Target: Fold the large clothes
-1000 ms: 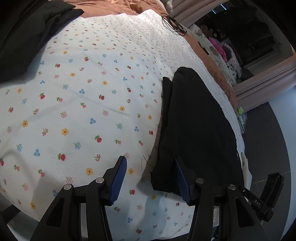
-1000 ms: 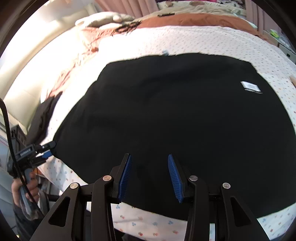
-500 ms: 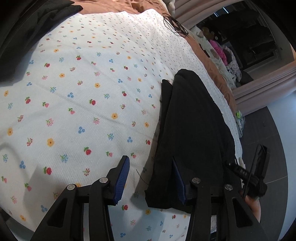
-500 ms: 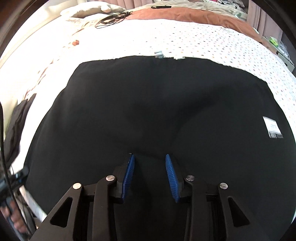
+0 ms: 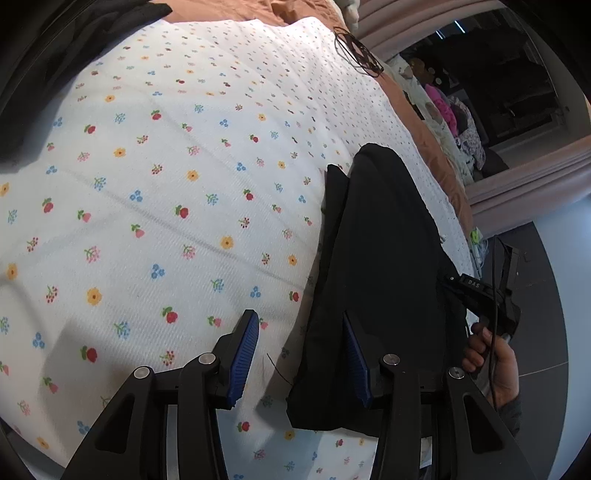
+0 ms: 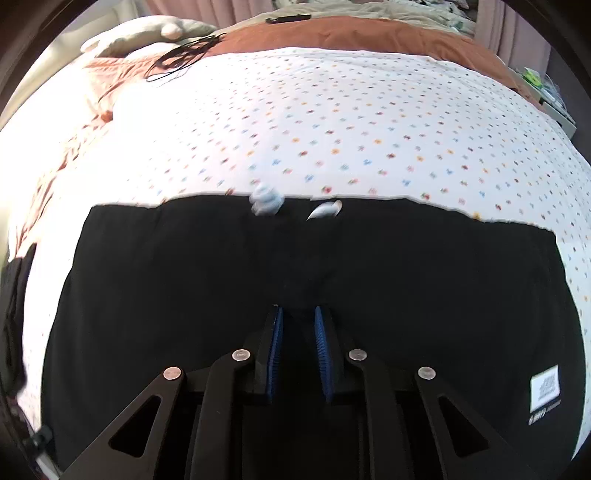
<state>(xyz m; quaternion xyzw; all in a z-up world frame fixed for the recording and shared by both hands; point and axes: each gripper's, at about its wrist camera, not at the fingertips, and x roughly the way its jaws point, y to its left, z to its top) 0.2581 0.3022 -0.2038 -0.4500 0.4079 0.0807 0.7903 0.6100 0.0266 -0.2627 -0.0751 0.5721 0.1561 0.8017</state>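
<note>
A black garment (image 5: 380, 240) lies folded into a long strip on the floral bedsheet (image 5: 166, 184). My left gripper (image 5: 298, 315) hovers low over its near corner, open, with the garment's edge just inside the right finger. In the right wrist view the garment (image 6: 184, 277) spreads wide, with a white label (image 6: 545, 386) at the right. My right gripper (image 6: 299, 312) points steeply down into the cloth. Its jaws are closing, and a puckered fold of the black cloth is pinched between the blue pads. A person's hand (image 5: 495, 354) holds that gripper at the bed's edge.
A coiled black cable (image 6: 181, 55) lies at the far side of the sheet, by a brown blanket (image 6: 369, 33). Dark clothing (image 5: 55, 55) sits at the far left corner. Two small pale items (image 6: 266, 199) lie at the garment's far hem. Beyond the bed's edge is grey floor (image 5: 546, 258).
My right gripper has travelled across the garment toward its far hem, sunk into the cloth, and its jaws have narrowed on a fold. The left gripper has barely moved.
</note>
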